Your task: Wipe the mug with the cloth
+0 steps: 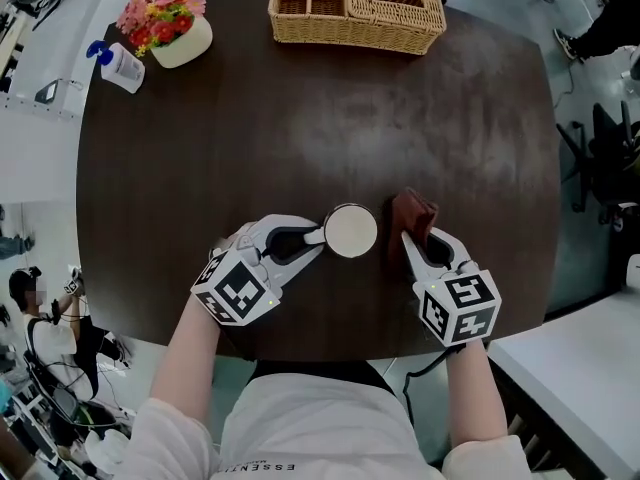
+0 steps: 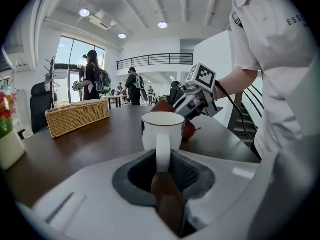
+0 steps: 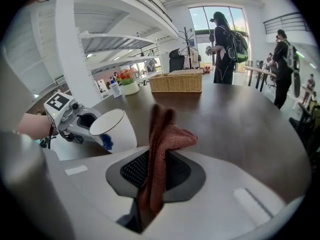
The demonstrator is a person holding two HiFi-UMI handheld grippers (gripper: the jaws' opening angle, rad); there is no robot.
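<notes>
A white mug (image 1: 351,230) with a blue mark stands upright near the front of the dark round table (image 1: 300,118). My left gripper (image 1: 318,236) is shut on the mug's handle (image 2: 163,151), and the mug's body (image 2: 163,129) rises just beyond the jaws. My right gripper (image 1: 411,236) is shut on a reddish-brown cloth (image 1: 413,214), which sticks up bunched from between the jaws (image 3: 162,139). The cloth is a little to the right of the mug (image 3: 113,130) and not touching it.
A wicker basket (image 1: 356,10) sits at the table's far edge. At the far left stand a white pot of flowers (image 1: 167,21) and a small bottle with a blue cap (image 1: 118,65). People walk in the background of both gripper views.
</notes>
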